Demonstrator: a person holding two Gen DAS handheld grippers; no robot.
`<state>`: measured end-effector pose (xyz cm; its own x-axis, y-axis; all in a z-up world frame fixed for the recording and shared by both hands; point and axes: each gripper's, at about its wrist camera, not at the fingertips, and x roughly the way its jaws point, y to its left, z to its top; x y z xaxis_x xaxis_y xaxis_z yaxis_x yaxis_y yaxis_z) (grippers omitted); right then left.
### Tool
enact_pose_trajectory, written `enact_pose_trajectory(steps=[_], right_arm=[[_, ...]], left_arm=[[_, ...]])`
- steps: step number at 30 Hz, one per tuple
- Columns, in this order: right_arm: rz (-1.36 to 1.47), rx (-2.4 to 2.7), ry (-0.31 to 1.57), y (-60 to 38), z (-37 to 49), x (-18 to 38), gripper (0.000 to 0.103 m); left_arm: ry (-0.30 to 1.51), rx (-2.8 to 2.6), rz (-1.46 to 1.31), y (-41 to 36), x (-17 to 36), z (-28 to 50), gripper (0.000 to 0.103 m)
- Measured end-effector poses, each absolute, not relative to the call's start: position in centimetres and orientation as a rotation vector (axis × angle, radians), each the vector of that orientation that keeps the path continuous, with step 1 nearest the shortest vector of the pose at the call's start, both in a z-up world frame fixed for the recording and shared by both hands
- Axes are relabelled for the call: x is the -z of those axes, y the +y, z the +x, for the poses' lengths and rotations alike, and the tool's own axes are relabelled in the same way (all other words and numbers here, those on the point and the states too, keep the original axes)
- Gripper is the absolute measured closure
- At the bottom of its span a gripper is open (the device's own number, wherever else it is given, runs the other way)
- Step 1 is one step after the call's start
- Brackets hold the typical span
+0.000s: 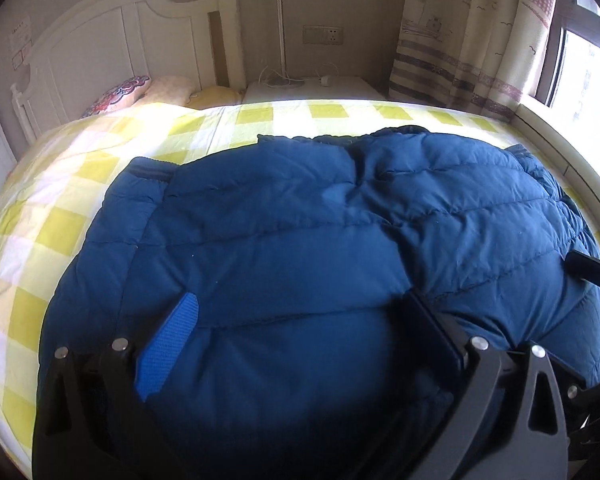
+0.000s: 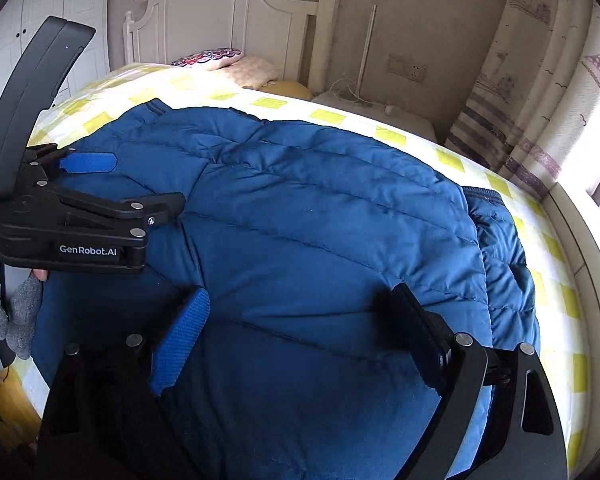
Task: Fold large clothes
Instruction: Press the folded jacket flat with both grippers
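Observation:
A large blue down jacket (image 1: 320, 220) lies spread on a bed with a yellow-and-white checked sheet (image 1: 60, 200); its quilted back faces up and a cuff points toward the headboard. My left gripper (image 1: 300, 320) stands open low over the jacket's near part, and puffy fabric bulges between its wide jaws. In the right wrist view the same jacket (image 2: 320, 208) fills the middle. My right gripper (image 2: 300, 320) is open over its near edge, nothing pinched. The left gripper (image 2: 140, 182) shows at the left, held by a grey-gloved hand (image 2: 20, 312). One black finger (image 1: 588, 268) of the right gripper shows at the left view's edge.
A white headboard (image 1: 100, 28) and pillows (image 1: 140, 90) are at the far end. A bedside table (image 1: 308, 88) with a lamp pole and cables stands beside the bed. A patterned curtain (image 1: 480, 32) and a window (image 1: 580, 72) are on the right; a white wardrobe (image 2: 8, 40) on the left.

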<state>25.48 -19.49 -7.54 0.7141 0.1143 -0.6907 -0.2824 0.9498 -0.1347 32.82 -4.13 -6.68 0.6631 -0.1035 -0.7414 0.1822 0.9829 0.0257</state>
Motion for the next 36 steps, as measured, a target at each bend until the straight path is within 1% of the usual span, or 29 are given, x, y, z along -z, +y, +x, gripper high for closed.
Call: enact_pose_trajectory(steps=[3, 6, 7, 9, 11, 14, 17, 22, 25, 27, 30, 32, 34, 36], right_arm=[[-0.200, -0.161, 0.714, -22.3, 24.8, 6.5, 0.016], [-0.085, -0.086, 0.722, -27.6, 25.0, 6.8, 0.015], [-0.032, -0.084, 0.736, -29.4, 25.2, 7.4, 0.012], [0.104, -0.176, 0.726, -32.4, 25.4, 9.2, 0.011], [0.200, -0.209, 0.740, -34.0, 25.7, 9.8, 0.011], [0.139, -0.172, 0.752, -32.9, 25.7, 9.6, 0.011], [0.153, -0.180, 0.756, -33.1, 25.6, 9.6, 0.011], [0.152, -0.177, 0.752, -33.0, 25.6, 9.6, 0.011], [0.134, -0.087, 0.732, -32.5, 24.3, 8.8, 0.012], [0.133, -0.068, 0.683, -31.3, 22.3, 7.6, 0.012], [0.078, -0.126, 0.606, -27.6, 19.3, 6.4, 0.012], [-0.042, -0.160, 0.619, -24.1, 18.5, 7.1, 0.012], [-0.160, -0.127, 0.625, -21.6, 18.3, 8.9, 0.011], [-0.168, -0.113, 0.597, -21.4, 18.3, 10.0, 0.010]], left_arm=[[0.790, 0.119, 0.019, 0.7, 6.2, 31.8, 0.002], [0.797, 0.120, -0.108, 5.9, 7.1, 31.4, 0.003], [0.789, 0.156, -0.148, 6.9, 7.3, 31.1, 0.003], [0.776, 0.151, -0.108, 6.6, 7.6, 30.8, 0.003], [0.772, 0.084, -0.010, 5.0, 8.0, 30.9, 0.002], [0.781, 0.056, 0.020, 4.5, 8.3, 31.1, 0.002], [0.784, 0.078, -0.017, 5.3, 8.3, 31.0, 0.002], [0.774, 0.026, 0.011, 4.9, 8.0, 30.5, 0.002], [0.754, 0.003, -0.007, 4.0, 7.0, 27.9, 0.003], [0.718, 0.052, -0.008, 2.5, 6.3, 25.3, 0.003], [0.704, 0.094, 0.082, -1.1, 6.7, 22.5, 0.003], [0.695, 0.065, 0.145, -2.8, 8.1, 21.8, 0.002], [0.658, 0.047, 0.173, -3.2, 9.2, 21.5, 0.002], [0.668, 0.049, 0.181, -3.3, 9.5, 21.5, 0.002]])
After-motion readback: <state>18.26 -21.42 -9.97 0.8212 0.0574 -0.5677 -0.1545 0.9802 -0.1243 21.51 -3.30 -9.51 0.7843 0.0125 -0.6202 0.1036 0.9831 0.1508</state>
